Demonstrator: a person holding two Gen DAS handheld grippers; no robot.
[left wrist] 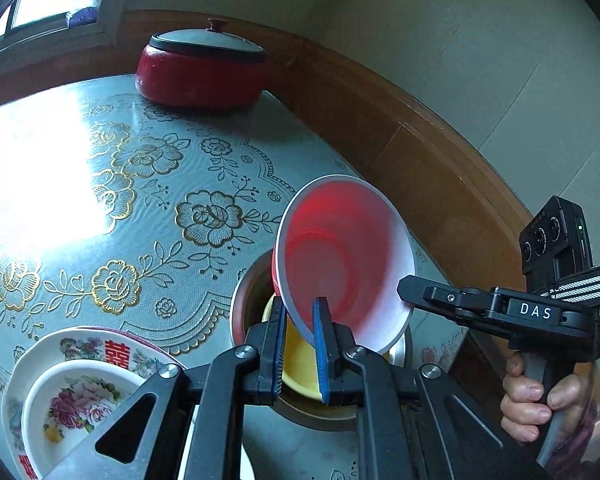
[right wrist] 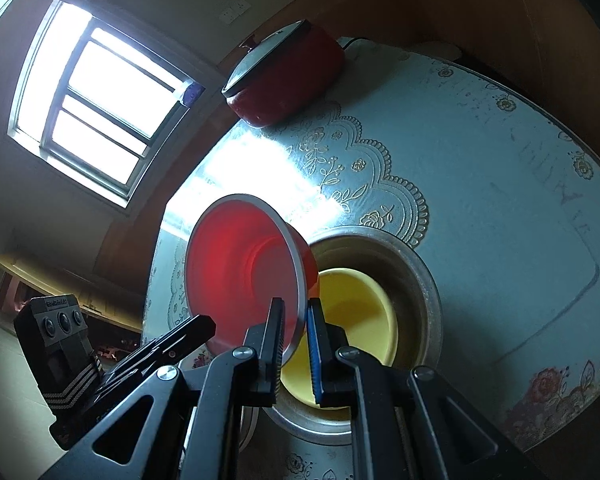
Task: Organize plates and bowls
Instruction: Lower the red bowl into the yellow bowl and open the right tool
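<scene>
Covering the round table (left wrist: 100, 184) is a pale blue cloth printed with gold roses, and window (right wrist: 96, 100) light is glaring off its left half. Standing at the far edge against the wood-panelled wall is a red lidded pot (left wrist: 200, 70).

At the near left, a small flowered bowl (left wrist: 80, 404) is sitting inside a larger flowered plate (left wrist: 100, 346). Near the centre, a steel basin (right wrist: 400, 264) is holding a yellow bowl (right wrist: 356, 320).

The red bowl (left wrist: 344, 256) is hanging tilted on edge just above the basin and the yellow bowl, its inside facing the left wrist camera.

The left gripper (left wrist: 300, 344) is clenching the bowl's near rim, with one blue-padded finger (left wrist: 322, 344) inside the bowl and the other outside.

The right gripper (right wrist: 294, 344) is straddling the rim from the other side, one finger inside and one outside, and whether its pads are pressing the rim or standing just off it cannot be told.
</scene>
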